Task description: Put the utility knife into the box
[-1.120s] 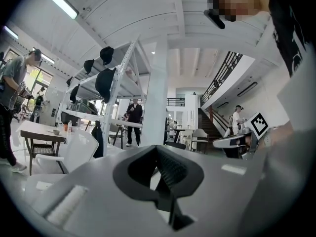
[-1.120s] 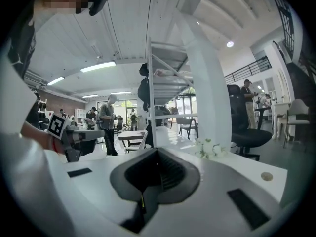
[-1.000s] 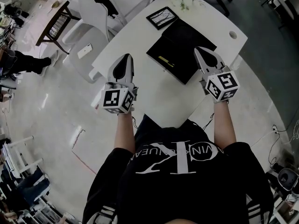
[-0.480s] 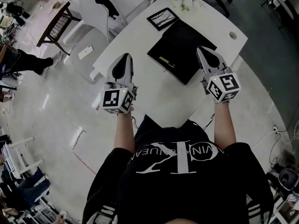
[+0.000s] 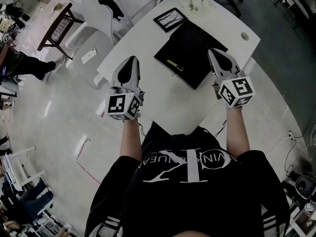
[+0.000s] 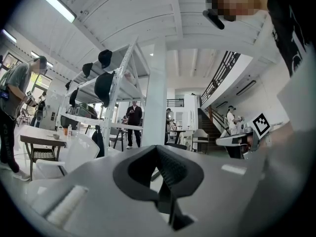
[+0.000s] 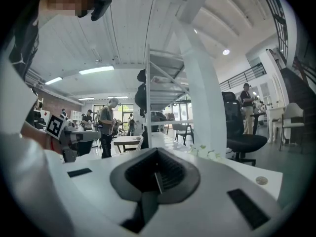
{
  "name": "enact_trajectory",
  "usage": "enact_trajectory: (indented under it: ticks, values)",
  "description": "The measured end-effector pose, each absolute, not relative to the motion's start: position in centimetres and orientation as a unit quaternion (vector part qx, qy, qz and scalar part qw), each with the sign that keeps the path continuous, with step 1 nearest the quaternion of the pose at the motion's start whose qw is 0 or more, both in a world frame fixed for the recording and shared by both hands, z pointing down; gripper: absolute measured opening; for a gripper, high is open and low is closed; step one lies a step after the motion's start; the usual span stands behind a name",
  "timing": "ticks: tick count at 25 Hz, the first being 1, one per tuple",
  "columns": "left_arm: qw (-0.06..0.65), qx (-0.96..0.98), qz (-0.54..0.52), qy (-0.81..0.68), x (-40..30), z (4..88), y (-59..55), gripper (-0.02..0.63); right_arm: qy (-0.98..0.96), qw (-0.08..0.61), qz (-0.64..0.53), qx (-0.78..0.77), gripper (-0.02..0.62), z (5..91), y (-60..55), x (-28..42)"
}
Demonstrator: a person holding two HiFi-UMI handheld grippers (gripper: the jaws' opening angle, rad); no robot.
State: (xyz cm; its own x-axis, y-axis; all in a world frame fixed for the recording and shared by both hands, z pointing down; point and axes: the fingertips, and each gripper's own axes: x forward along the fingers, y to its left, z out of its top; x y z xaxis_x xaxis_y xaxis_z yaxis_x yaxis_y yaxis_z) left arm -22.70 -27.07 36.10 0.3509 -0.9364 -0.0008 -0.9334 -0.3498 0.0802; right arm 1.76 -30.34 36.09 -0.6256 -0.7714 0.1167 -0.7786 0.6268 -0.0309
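Observation:
An open black box (image 5: 190, 53) lies on the white table (image 5: 168, 100), its two flat halves side by side. A thin yellow utility knife (image 5: 175, 64) rests on the near half. My left gripper (image 5: 131, 63) hovers over the table's left edge, well left of the box, and its jaws are pressed together with nothing in them. My right gripper (image 5: 216, 54) is also shut and empty, its tip over the box's right corner. In the left gripper view the left gripper (image 6: 156, 147) points across the room. In the right gripper view the right gripper (image 7: 157, 151) does the same.
A framed picture (image 5: 170, 19) and white flowers (image 5: 195, 1) sit at the table's far end, and a round hole (image 5: 245, 36) lies near the right edge. White chairs (image 5: 98, 14) and a wooden side table (image 5: 59, 26) stand to the left. People stand in the background.

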Motion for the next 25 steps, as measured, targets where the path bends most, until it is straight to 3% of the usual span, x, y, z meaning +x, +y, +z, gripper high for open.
enact_trajectory:
  ticks: [25]
  values:
    - [0.024, 0.817, -0.025, -0.576, -23.58, 35.56, -27.07, 0.009, -0.900, 0.023, 0.034, 0.434, 0.014, 35.50, -30.58, 2.01]
